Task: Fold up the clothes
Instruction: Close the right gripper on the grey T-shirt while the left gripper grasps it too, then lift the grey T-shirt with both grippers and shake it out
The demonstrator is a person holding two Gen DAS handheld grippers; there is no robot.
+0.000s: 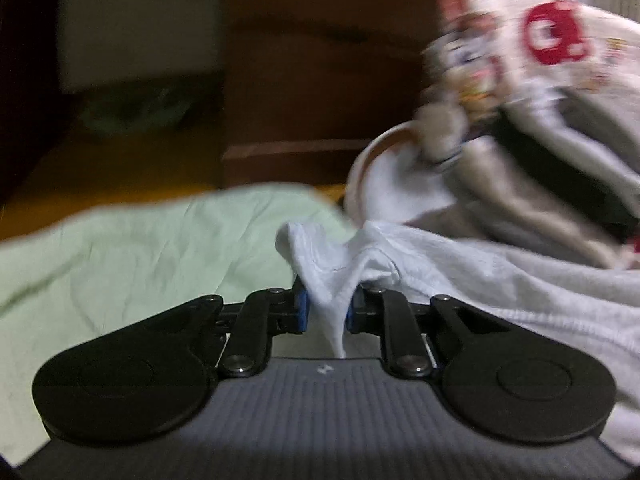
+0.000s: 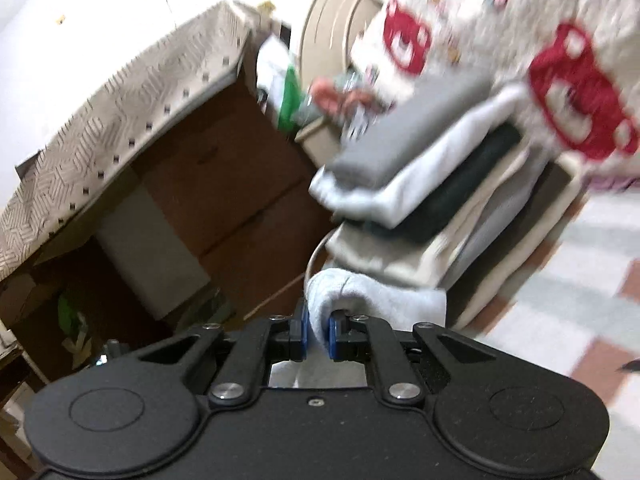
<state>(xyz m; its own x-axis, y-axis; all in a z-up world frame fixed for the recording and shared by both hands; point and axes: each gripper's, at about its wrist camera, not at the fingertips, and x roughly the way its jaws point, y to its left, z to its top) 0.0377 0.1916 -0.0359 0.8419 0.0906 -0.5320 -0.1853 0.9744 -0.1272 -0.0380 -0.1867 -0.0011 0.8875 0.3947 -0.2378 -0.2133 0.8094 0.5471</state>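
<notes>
My left gripper (image 1: pixel 327 309) is shut on a fold of a white garment (image 1: pixel 460 268), which spreads to the right over the pale green cloth (image 1: pixel 132 248). My right gripper (image 2: pixel 318 332) is shut on a bunched edge of the white garment (image 2: pixel 360 296), held up in the air. Both views are blurred by motion.
A stack of folded clothes (image 2: pixel 432 188) stands ahead of the right gripper, under a white cloth with red prints (image 2: pixel 568 92), which also shows at upper right in the left view (image 1: pixel 552 36). Brown cardboard boxes (image 2: pixel 224 184) sit beneath a patterned table cover (image 2: pixel 132 96). A checked floor (image 2: pixel 568 312) is at the right.
</notes>
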